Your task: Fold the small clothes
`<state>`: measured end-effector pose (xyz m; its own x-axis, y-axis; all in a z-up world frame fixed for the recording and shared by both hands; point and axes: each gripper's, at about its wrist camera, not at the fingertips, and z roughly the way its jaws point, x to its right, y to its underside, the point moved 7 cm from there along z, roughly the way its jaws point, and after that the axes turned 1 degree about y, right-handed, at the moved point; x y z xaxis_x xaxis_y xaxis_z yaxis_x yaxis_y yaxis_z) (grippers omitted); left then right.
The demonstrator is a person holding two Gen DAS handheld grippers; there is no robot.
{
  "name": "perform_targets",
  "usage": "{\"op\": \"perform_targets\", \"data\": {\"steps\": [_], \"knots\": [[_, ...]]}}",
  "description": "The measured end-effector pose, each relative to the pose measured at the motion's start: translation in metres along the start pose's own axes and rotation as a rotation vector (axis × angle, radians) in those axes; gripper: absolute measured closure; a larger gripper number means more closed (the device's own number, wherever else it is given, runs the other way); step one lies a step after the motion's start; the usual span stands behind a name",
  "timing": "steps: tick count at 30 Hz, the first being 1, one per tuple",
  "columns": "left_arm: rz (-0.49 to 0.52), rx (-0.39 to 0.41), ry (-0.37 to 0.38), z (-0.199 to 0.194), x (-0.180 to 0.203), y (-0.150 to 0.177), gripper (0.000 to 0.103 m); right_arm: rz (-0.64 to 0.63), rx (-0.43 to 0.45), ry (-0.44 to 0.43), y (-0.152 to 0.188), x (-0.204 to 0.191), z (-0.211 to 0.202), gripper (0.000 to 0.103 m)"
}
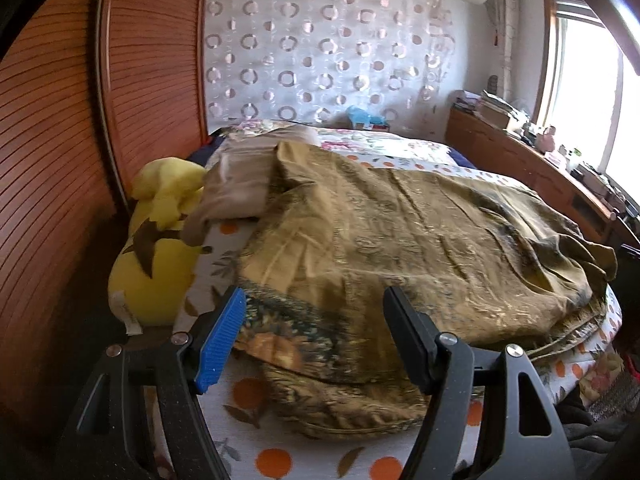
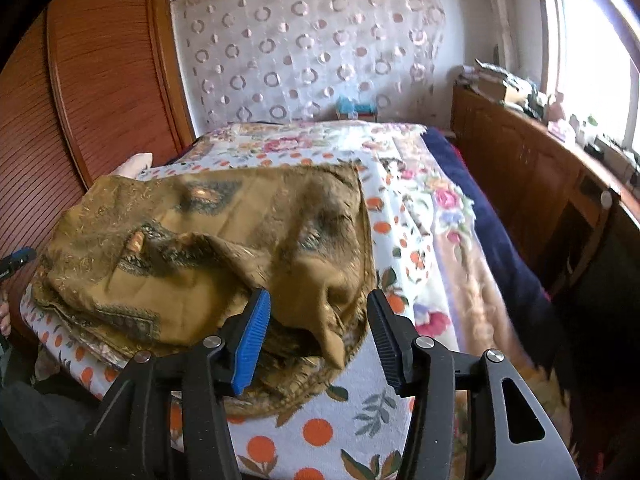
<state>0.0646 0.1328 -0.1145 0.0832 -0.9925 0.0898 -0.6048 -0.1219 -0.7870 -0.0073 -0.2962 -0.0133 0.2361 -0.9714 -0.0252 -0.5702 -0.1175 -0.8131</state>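
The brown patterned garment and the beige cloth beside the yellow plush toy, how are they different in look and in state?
The brown patterned garment is large, printed with ornaments, and lies spread and rumpled over the bed. The beige cloth is smaller and plain, bunched in a compact bundle next to the yellow plush toy. The garment lies in front of both open grippers; the beige cloth lies farther back, to the left. Both rest on the bedsheet with orange dots.

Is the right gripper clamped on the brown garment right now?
No, the right gripper stands open, and the brown garment's corner lies loose between its pads.
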Motion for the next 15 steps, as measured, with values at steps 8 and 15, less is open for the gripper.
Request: {"op": "perform_targets", "data": {"steps": [8,15], "knots": [[-0.024,-0.030,-0.037,0.010,-0.020,0.010,0.031,-0.058,-0.020,-0.050,0.007,-0.037,0.024,0.039],[-0.048,-0.064,-0.033,0.016,-0.030,0.020,0.031,-0.126,-0.077,-0.065,0.025,-0.064,0.067,0.039]]}}
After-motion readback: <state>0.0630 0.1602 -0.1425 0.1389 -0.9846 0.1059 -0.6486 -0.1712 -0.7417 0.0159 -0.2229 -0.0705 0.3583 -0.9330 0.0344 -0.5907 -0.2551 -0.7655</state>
